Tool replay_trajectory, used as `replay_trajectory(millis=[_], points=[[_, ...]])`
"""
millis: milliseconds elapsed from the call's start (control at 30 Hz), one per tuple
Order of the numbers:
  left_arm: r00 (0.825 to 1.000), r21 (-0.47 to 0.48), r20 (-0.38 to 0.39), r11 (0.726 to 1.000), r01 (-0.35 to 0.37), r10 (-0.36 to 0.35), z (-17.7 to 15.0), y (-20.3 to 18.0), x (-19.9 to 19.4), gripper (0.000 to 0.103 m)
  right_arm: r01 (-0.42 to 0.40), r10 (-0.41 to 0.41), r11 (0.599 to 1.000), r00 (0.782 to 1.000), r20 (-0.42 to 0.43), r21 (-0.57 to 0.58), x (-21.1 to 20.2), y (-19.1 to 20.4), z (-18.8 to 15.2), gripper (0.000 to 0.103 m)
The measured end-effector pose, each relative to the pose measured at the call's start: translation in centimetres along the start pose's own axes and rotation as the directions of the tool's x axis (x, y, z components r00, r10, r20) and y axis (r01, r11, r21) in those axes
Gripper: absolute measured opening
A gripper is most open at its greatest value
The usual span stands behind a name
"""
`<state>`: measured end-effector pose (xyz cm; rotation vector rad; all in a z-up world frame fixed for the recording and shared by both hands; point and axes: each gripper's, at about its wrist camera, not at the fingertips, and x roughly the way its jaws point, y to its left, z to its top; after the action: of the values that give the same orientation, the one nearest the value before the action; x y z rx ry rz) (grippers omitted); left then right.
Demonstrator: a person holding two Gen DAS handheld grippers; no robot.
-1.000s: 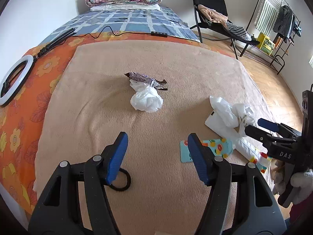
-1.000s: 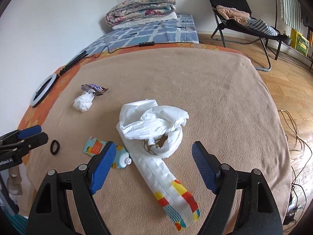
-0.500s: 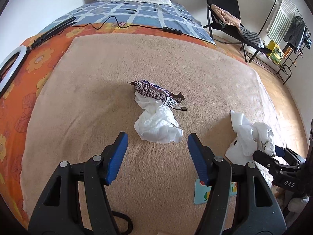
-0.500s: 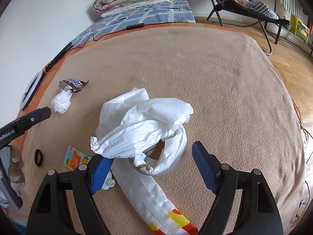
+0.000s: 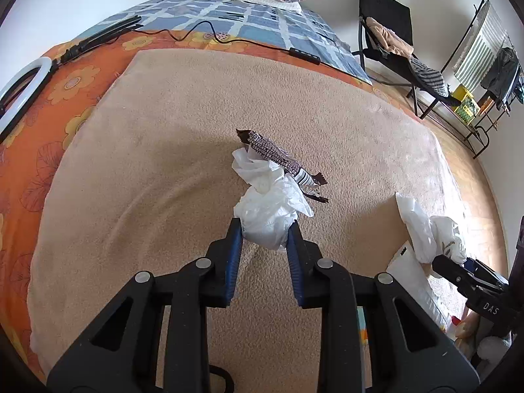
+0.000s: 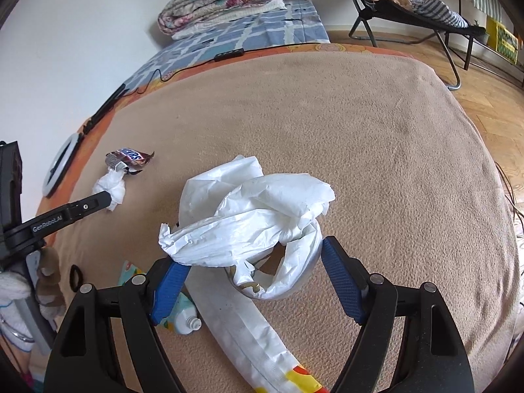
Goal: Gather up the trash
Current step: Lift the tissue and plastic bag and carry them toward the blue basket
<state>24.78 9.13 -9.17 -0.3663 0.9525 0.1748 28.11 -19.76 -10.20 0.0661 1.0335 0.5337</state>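
left tongs close on the tissue wad

half a second ago the left tongs (image 5: 264,234) stood apart short of the crumpled tissue (image 5: 268,216); now they are clamped on it at the bed's (image 5: 163,163) centre, candy wrapper (image 5: 278,159) touching at 12 o'clock. right tongs (image 6: 253,273) are apart around the white bag (image 6: 252,226). lift-off looks next.
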Motion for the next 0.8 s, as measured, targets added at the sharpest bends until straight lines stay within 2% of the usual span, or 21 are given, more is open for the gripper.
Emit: replay_trajectory(millis=[100,133,233,367,500,800], points=[[1.000,0.014,0.005,1.000,-0.006,0.006,-0.3,0.0,-0.8,0.025,-0.006,0.006,1.000,1.000,0.000,0.006,-0.1,-0.1,0.0,0.063],[1.000,0.022,0.007,1.000,-0.012,0.012,-0.4,0.0,-1.0,0.023,-0.009,0.009,1.000,1.000,-0.003,0.010,-0.1,-0.2,-0.1,0.052],[0.999,0.042,0.012,0.999,-0.032,0.032,-0.8,0.1,-1.7,0.023,-0.010,0.010,1.000,1.000,-0.003,0.010,-0.2,-0.4,-0.2,0.048],[0.999,0.060,0.021,0.997,-0.044,0.042,-1.3,0.3,-2.8,0.022,-0.004,0.004,1.000,1.000,0.012,0.002,-0.6,-0.3,-0.3,0.038],[0.998,0.073,0.040,0.996,-0.045,0.042,-1.6,0.5,-4.1,0.022,0.003,-0.003,1.000,0.999,0.036,0.004,-1.4,-0.4,-0.2,0.033],[0.998,0.098,0.058,0.995,-0.032,0.027,-2.7,0.4,-6.8,0.022,0.015,-0.015,1.000,0.996,0.089,-0.002,-3.7,-0.3,-0.3,0.032]])
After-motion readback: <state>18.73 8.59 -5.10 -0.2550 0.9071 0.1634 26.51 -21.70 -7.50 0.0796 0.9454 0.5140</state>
